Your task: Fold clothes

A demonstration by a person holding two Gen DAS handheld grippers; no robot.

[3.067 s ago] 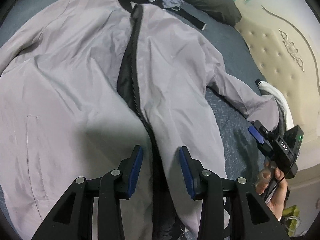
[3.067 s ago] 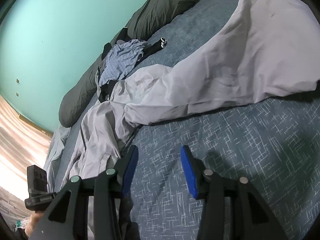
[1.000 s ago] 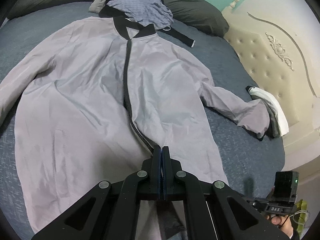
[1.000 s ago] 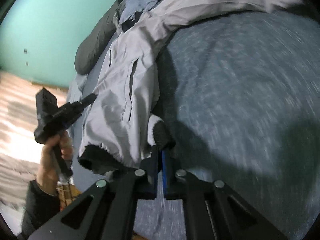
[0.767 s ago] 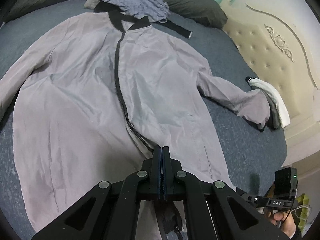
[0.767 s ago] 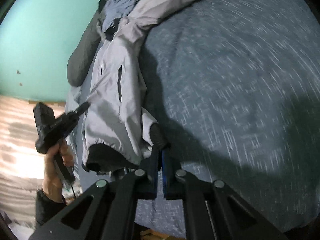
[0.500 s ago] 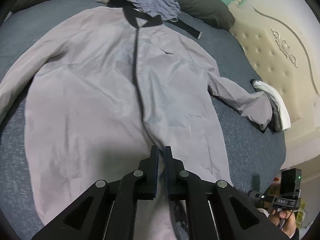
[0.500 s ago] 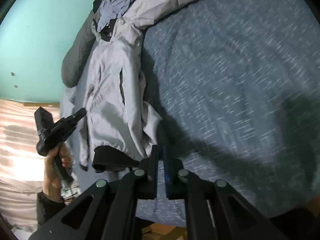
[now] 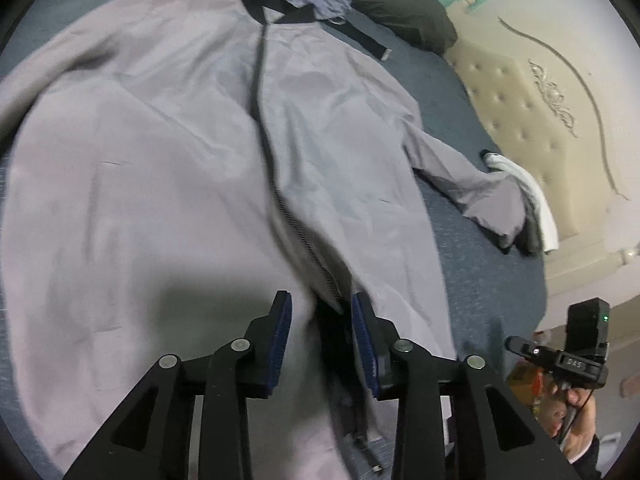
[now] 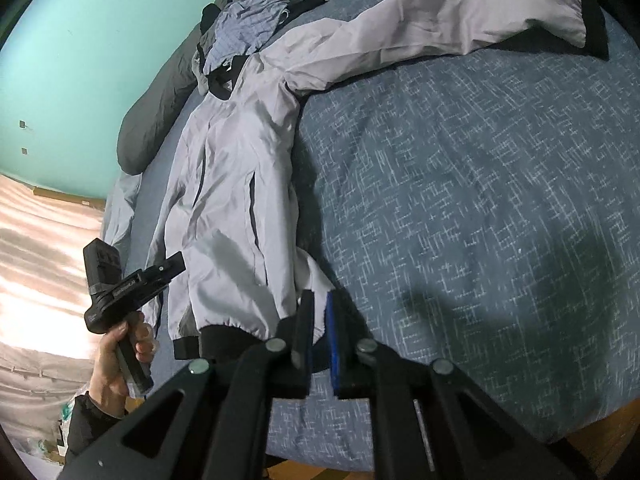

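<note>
Grey jacket (image 9: 168,152) lies spread flat on bed (image 10: 460,200), filling frame centre. Thin, soft, likely slippery; grip ribbed hem or cuff. Left gripper (image 9: 320,336) jaws opening over zipper bottom, pads clear. Right gripper (image 10: 319,336) narrow, pinching hem corner.

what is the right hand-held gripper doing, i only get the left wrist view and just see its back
Observer: The right hand-held gripper is shut on the bottom corner of the jacket, with pale fabric pinched between its pads.
Operator: is the hem lying straight there
Observer: No. The black hem band looks gathered and runs in a bowed line away from the pinched corner.
Operator: how near the bed edge is that corner
Observer: Near it. The blue bedcover ends just below the gripper, and brown wood shows past its edge.
</note>
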